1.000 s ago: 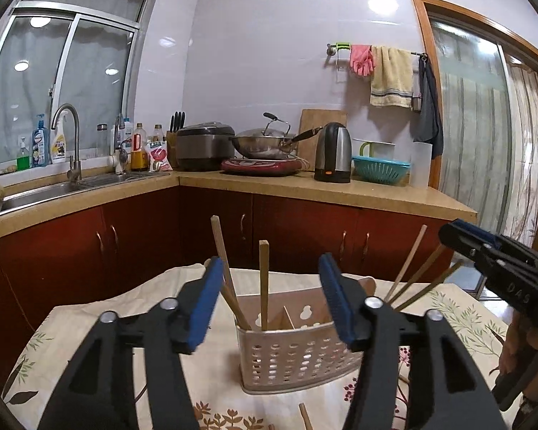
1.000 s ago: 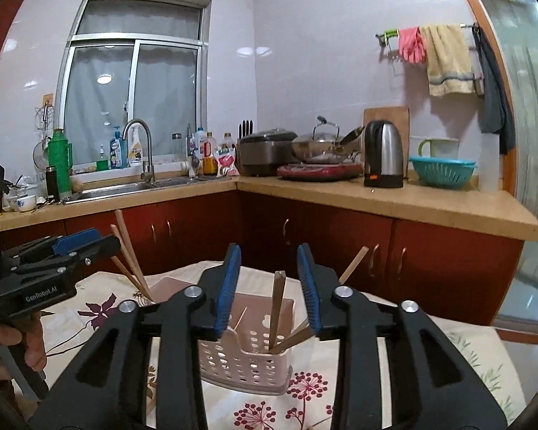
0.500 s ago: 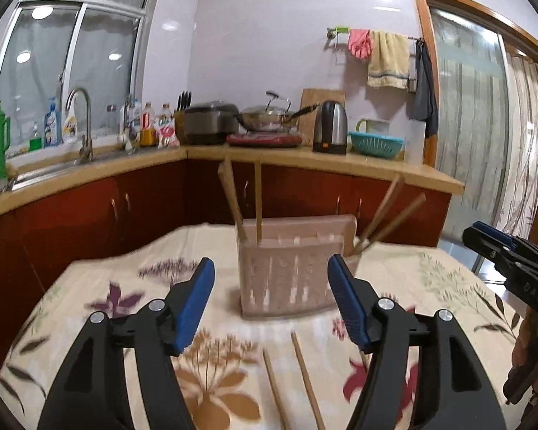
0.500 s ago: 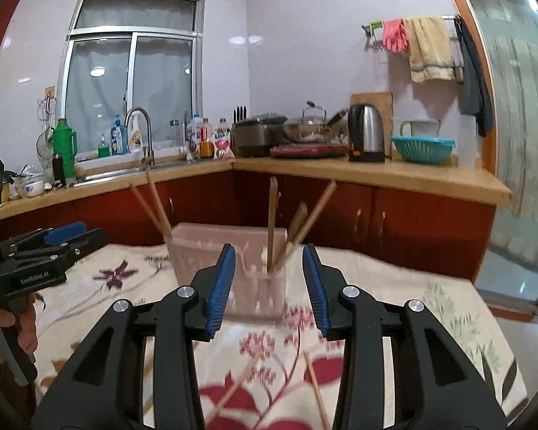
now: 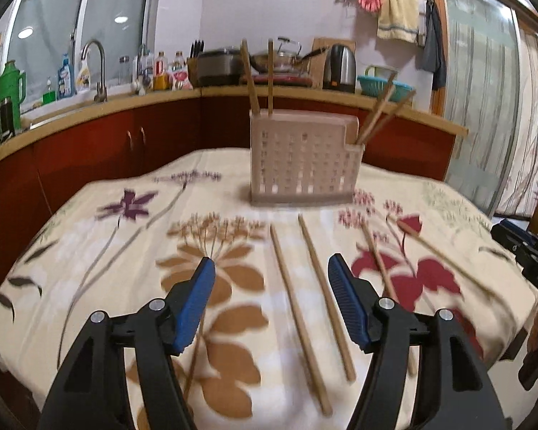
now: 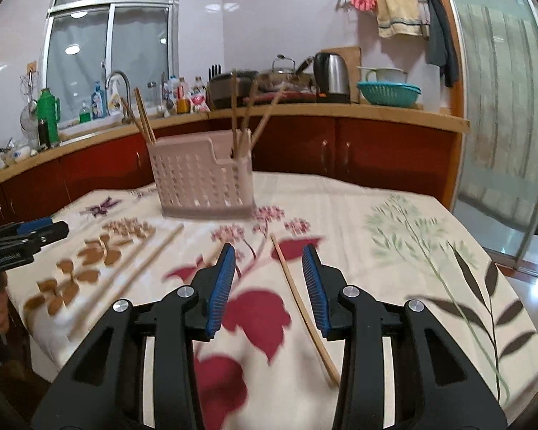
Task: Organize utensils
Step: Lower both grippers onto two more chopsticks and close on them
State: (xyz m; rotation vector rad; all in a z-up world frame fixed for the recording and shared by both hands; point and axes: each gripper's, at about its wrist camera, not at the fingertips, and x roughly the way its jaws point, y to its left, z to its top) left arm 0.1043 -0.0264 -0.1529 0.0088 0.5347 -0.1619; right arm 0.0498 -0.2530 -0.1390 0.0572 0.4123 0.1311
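A pale perforated utensil holder (image 5: 305,157) (image 6: 201,186) stands on the flowered tablecloth with several wooden chopsticks upright in it. More chopsticks lie loose on the cloth in front of it. Two of them (image 5: 294,297) (image 5: 326,294) run side by side below the gap of my left gripper (image 5: 270,261), which is open and holds nothing. Another chopstick (image 6: 301,304) lies on the cloth under the gap of my right gripper (image 6: 268,249), also open with nothing in it. Each gripper shows at the edge of the other's view (image 5: 531,258) (image 6: 25,236).
The table (image 6: 430,236) has its near edge just under both grippers. Two further chopsticks (image 5: 376,261) (image 5: 448,261) lie right of the pair. Behind the table runs a kitchen counter (image 5: 340,93) with a sink, bottles, a kettle and a teal basket. A glass door (image 6: 502,107) is at the right.
Both grippers have come down toward the cloth, and the holder now sits farther off. The loose chopsticks have come into view below them. The left jaws stand slightly wider.
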